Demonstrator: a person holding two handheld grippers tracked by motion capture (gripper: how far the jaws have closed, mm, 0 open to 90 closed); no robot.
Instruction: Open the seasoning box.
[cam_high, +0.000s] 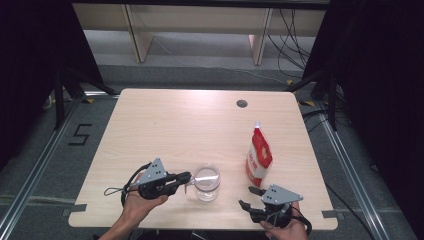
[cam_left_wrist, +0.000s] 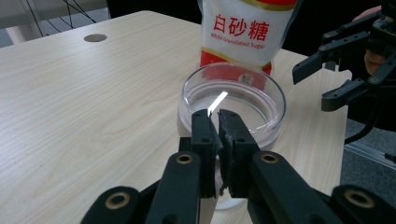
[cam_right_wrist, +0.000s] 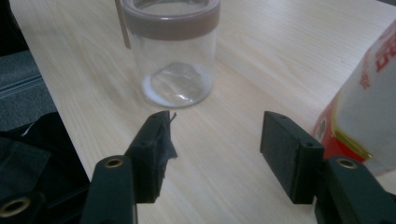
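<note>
**Left gripper pinching a spoon handle over the jar; right gripper standing empty near the sugar bag**

Table (cam_high: 165, 125), light wood, seen from above. A clear glass jar (cam_high: 206, 182) is standing near the front edge, roughly at the six o'clock position of the tabletop. A red-and-white bag of white granulated sugar (cam_high: 258, 156) is standing upright at about two o'clock from the jar, close by but not touching it.

The left gripper (cam_high: 187, 177) is reaching in from nine o'clock of the jar, lying nearly level. Its jaws are clenched together on the thin handle of a metal spoon (cam_left_wrist: 216, 102), whose shiny part is slanting out over the jar's open mouth toward twelve o'clock in the left gripper view. Whether the spoon's bowl is touching the glass cannot be told.

The right gripper (cam_high: 248, 197) is hovering at about four o'clock from the jar and just in front of the sugar bag, at six o'clock of it. Its jaws are standing apart with nothing between them; the pads are pressing on nothing. In the right gripper view the jar (cam_right_wrist: 173, 51) is sitting at eleven o'clock beyond the jaws, with a little white residue on its bottom, and the bag's edge (cam_right_wrist: 369, 107) is showing at three o'clock.

A dark round grommet hole (cam_high: 242, 103) is lying at the table's far edge.
</note>
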